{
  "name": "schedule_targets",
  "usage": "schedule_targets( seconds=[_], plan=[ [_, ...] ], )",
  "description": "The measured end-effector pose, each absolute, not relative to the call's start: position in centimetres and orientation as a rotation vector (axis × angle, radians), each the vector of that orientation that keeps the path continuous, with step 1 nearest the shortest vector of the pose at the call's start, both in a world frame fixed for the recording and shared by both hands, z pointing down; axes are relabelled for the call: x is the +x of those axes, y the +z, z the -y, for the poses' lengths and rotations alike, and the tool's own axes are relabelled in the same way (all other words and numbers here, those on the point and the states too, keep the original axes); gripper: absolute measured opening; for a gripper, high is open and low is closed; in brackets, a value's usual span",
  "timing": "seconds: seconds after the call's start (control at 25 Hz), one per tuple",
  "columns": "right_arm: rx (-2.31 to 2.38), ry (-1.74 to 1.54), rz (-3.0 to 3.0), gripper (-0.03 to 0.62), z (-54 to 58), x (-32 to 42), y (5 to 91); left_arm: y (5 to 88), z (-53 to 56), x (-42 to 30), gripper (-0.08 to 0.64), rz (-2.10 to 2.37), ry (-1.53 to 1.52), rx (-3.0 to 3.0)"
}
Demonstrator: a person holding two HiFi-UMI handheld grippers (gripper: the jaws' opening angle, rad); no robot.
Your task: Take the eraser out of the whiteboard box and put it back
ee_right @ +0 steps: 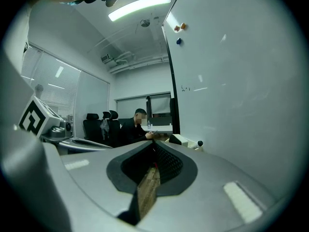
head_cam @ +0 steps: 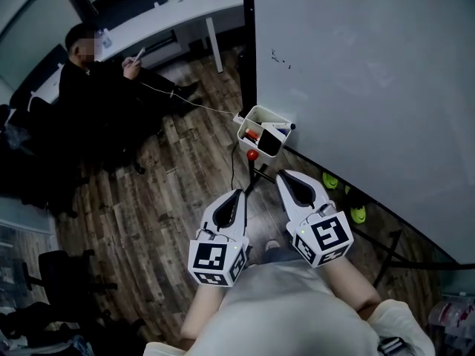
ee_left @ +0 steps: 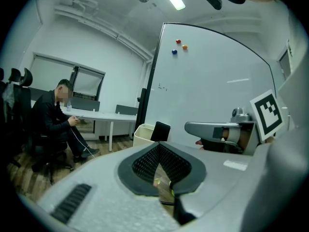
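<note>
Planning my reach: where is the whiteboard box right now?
In the head view, the whiteboard box sits mid-frame at the whiteboard's lower left corner, just beyond the tips of the left gripper and right gripper.

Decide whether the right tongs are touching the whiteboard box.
Apart. The head view shows floor between the right tongs and the whiteboard box.
</note>
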State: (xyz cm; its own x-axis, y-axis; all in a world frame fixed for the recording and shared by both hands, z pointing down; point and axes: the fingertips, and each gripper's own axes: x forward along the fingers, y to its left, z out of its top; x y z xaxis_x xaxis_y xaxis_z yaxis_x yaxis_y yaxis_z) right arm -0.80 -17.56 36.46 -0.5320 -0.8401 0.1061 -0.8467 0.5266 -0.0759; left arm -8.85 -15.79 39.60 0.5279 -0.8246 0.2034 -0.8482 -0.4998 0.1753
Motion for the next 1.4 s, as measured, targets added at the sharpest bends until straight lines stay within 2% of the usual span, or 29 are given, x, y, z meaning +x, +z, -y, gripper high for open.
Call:
schedule_targets(
  seconds=[0.16, 0.36, 0.6, 0.92, 1.4],
  plan=[
    [1.471, 0.177, 2.699, 0.031, 18.8, -0.5, 36.6, 39.7, 16.8, -8.5, 0.006, 1.427, 0.138, 2.509],
    [1.434, 0.186, 2.697, 0.084, 20.2, 0.0, 37.2, 39.8, 18.0, -8.0, 0.006, 1.447, 0.14, 2.499],
    [1.414, 0.182, 2.69, 0.183, 22.2, 0.5, 37.7, 40.0, 19.3, -7.5, 0.006, 1.47, 0.144, 2.484],
    [1.385, 0.19, 2.684, 0.238, 25.1, 0.7, 38.6, 40.3, 21.0, -7.3, 0.006, 1.493, 0.153, 2.462],
    [1.309, 0.201, 2.675, 0.242, 27.7, 0.2, 40.2, 41.0, 23.0, -6.8, 0.006, 1.511, 0.168, 2.444]
  ],
)
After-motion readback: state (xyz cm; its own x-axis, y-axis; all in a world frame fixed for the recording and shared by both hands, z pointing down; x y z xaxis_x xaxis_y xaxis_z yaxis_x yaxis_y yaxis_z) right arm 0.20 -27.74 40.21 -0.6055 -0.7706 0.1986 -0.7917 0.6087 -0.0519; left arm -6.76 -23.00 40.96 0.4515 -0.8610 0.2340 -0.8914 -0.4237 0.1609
